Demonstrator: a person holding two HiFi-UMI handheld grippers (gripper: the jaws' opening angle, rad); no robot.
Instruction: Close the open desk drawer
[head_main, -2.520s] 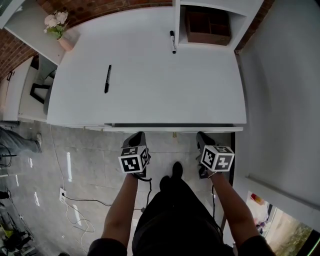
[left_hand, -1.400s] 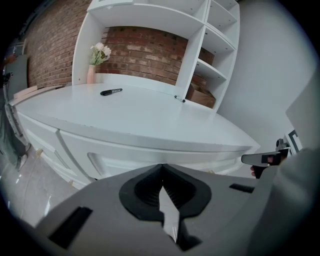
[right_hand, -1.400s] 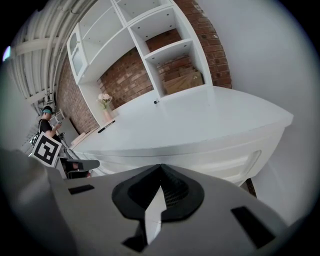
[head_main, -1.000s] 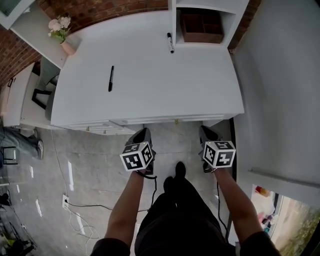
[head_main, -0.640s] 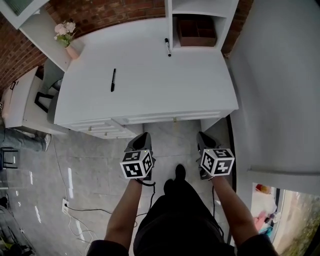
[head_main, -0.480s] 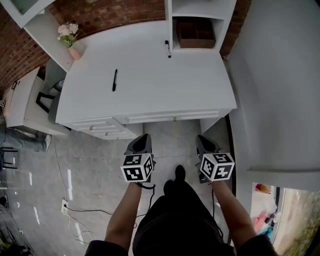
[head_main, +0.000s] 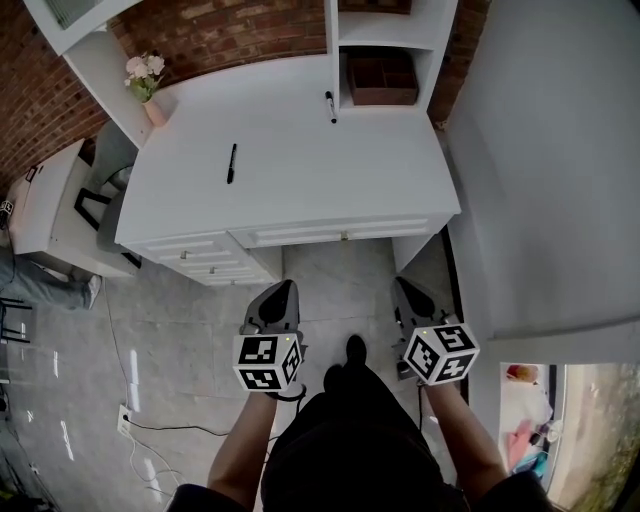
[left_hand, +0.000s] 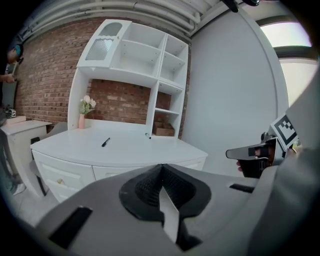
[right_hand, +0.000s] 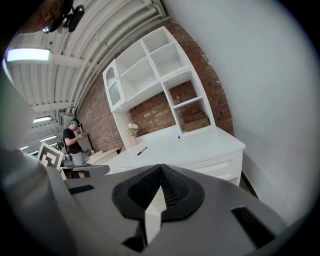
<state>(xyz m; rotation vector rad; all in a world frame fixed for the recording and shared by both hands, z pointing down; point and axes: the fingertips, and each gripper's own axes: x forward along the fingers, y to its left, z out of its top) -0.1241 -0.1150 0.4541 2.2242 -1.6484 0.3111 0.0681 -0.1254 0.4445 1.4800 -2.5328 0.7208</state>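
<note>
Centrally, the white desk drawer (head_main: 340, 232) appears flush; lower centre, left hand-held gripper (head_main: 281, 294) and right hand-held gripper (head_main: 407, 292) are clenched, empty.

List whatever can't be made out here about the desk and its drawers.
- Wide drawer: whether it sits fully flush. It is too small in the head view, and the left gripper covers part of it in the left gripper view.
- Brown box: its contents, shadowed under the shelf in the head view.
- Person: cut off by the head view's left edge.
</note>
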